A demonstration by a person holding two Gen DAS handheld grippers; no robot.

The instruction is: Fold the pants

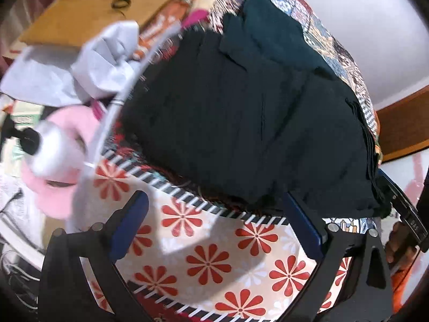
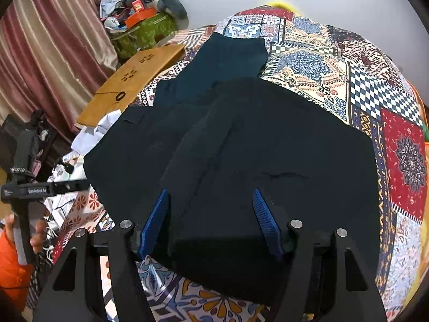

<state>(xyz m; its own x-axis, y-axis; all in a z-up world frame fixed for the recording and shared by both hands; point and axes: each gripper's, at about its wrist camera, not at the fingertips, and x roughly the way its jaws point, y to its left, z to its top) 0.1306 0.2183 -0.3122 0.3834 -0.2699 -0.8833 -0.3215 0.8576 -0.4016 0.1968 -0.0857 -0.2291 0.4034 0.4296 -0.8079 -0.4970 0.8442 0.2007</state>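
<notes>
Dark navy pants (image 2: pixel 241 145) lie folded over themselves on a patchwork bedspread (image 2: pixel 375 86); they also show in the left wrist view (image 1: pixel 241 112). My right gripper (image 2: pixel 211 196) is open, its blue fingers (image 2: pixel 264 220) spread just above the near edge of the pants, holding nothing. My left gripper (image 1: pixel 214 204) is open and empty, hovering over a red-flower cloth (image 1: pixel 209 263) at the pants' near edge. The left gripper's body also shows at the left in the right wrist view (image 2: pixel 40 187).
A wooden board (image 2: pixel 134 80) lies left of the pants. Grey cloth (image 1: pixel 80 67) and a pink item (image 1: pixel 64 161) sit at the bed's left side. A green bag (image 2: pixel 144 32) with clutter and a curtain (image 2: pixel 40 53) stand beyond.
</notes>
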